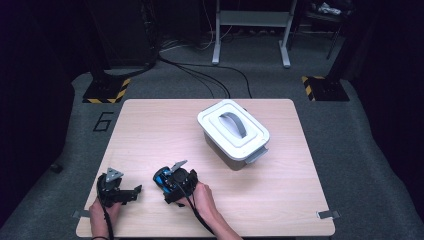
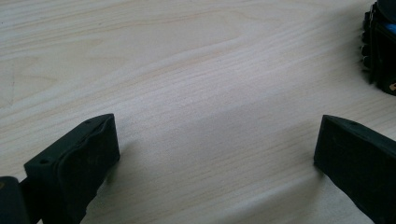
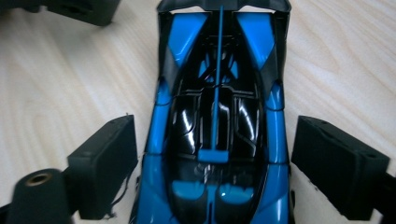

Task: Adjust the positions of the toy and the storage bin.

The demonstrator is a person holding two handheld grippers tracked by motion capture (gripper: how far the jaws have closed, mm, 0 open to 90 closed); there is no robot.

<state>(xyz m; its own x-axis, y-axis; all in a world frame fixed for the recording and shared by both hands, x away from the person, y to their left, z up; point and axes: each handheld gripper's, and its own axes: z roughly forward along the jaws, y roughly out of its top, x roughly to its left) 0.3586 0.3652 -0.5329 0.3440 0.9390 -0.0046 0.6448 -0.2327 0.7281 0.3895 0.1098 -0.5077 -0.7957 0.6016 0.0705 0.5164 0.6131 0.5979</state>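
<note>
Blue car (image 3: pixel 217 130) sits between the right gripper's (image 3: pixel 215 158) spread jaws — not yet clamped; left gripper (image 2: pixel 215 154) gapes empty; box (image 1: pixel 233 132) beyond stays lidded.

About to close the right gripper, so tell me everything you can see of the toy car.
The toy car is a glossy blue-and-black model racer, plastic by its look, with a thin blue fin along its dark canopy. It lies flat on the wooden table near the front edge, between the right gripper jaws, which flank its sides. A narrow gap shows on each side.
</note>
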